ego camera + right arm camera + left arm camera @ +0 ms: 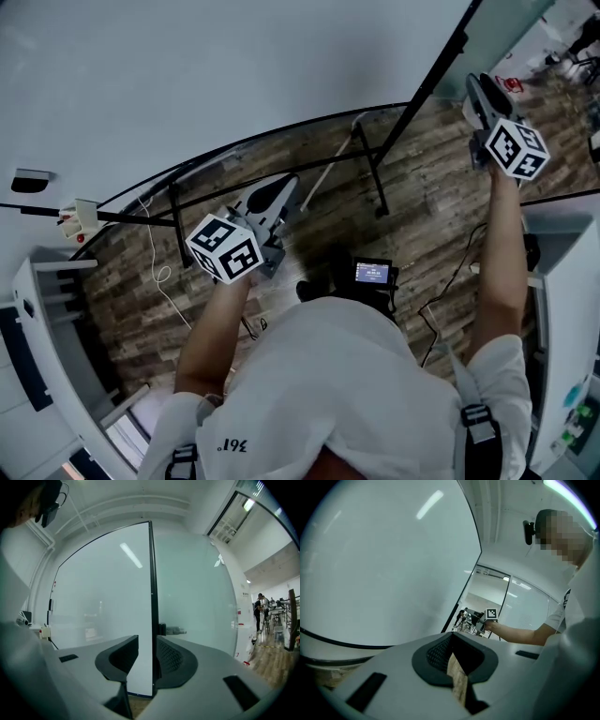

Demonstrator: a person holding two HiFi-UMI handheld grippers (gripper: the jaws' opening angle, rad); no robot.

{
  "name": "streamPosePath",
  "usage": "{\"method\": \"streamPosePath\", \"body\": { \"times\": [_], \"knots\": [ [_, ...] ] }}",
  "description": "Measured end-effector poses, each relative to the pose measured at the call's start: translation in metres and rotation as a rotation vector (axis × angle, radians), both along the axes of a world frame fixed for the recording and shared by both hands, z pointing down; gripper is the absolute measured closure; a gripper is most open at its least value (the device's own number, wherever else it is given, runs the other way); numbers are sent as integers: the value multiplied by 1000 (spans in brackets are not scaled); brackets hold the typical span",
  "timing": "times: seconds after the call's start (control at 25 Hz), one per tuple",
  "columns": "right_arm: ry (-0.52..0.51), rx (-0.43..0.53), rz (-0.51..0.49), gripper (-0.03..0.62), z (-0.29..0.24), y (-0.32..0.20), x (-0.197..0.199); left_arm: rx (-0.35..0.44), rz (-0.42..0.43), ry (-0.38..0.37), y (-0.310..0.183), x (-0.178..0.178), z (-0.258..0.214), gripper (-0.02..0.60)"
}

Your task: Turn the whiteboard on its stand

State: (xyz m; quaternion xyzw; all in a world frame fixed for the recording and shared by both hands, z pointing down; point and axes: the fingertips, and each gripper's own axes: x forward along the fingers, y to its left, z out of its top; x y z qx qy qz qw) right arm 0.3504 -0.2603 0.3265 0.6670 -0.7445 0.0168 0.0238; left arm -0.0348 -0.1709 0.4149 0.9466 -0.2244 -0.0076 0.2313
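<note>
The job looked like it was just starting, at the step of getting a hold. The right gripper (147, 639) had its two fingers one on each side of the whiteboard's (187, 84) black side edge (151, 573). The fingers were apart. The far finger sat right against the edge, but a bit of white board showed between the edge and the near finger, so I judged it was not gripping yet. The left gripper (451, 637) had its fingers closed together at the tips, with nothing between them. Only the wood floor (422, 206) showed through the thin gap behind the tips. The board's big white face rose just past those tips and to their left. Its bottom edge was near them, but I could not tell if they touched it. The board stood upright on its stand (380, 178), right in front of both grippers. Next, I think the right fingers needed to squeeze tight on the edge so it would not slip. Then the board could be swung round slowly, with the closed left gripper pushing to help. I counted one whiteboard, one stand, two grippers, one small box (82, 217) well to the left of the left fingers, and one person (259, 606) far off to the right of the right fingers.
</note>
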Motion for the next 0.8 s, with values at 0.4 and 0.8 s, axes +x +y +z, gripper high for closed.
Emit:
{"method": "streamPosePath", "body": {
  "times": [0.4, 0.8],
  "knots": [
    [12, 29, -54, 554, -24, 48, -55, 41, 55, 17, 21, -1, -15, 583],
    [2, 22, -25, 554, -22, 111, -112, 75, 94, 41, 61, -17, -28, 583]
  ]
}}
